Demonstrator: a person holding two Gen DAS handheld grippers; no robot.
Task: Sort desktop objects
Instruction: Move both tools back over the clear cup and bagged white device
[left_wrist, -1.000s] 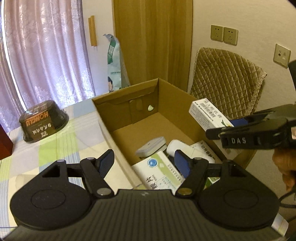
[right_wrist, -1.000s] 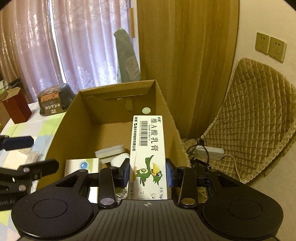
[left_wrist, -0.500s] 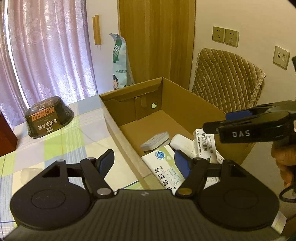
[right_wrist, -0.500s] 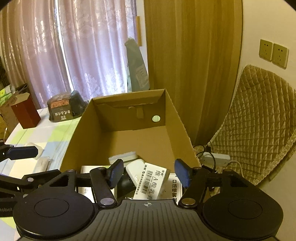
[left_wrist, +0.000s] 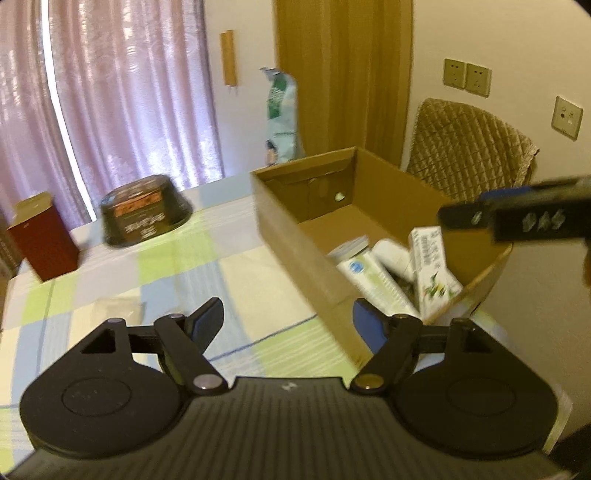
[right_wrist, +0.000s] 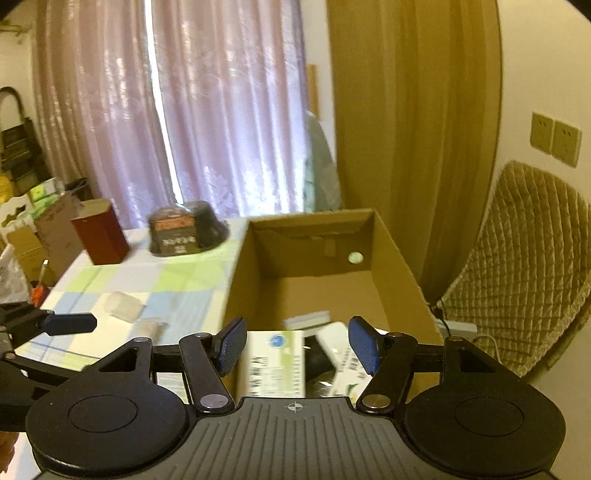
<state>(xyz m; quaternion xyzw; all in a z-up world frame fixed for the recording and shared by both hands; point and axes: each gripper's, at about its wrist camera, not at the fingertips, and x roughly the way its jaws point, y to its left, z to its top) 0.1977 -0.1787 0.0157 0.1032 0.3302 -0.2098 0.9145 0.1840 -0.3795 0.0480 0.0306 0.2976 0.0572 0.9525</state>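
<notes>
An open cardboard carton (left_wrist: 295, 236) (right_wrist: 236, 288) stands on the right part of a checked tablecloth (left_wrist: 177, 266). Inside it lie a white box with a blue logo (left_wrist: 373, 280) (right_wrist: 275, 362), a white ointment box with a green bird (left_wrist: 432, 266) (right_wrist: 349, 373) and a white round item (left_wrist: 349, 247). My left gripper (left_wrist: 288, 321) is open and holds nothing, at the carton's near left corner. My right gripper (right_wrist: 297, 343) (left_wrist: 461, 206) is open and empty above the carton's near end. Two small clear packets (right_wrist: 123, 304) (right_wrist: 149, 326) lie on the cloth.
A black bowl with a printed lid (left_wrist: 146, 210) (right_wrist: 186, 230) and a dark red box (left_wrist: 42, 236) (right_wrist: 99, 230) stand at the table's far side. A quilted chair (right_wrist: 524, 280) is right of the carton. Curtains and a green bag (left_wrist: 280, 114) are behind.
My right gripper opened and the ointment box dropped into the carton; that gripper then drew back. My left gripper swung left and back, so more of the table shows.
</notes>
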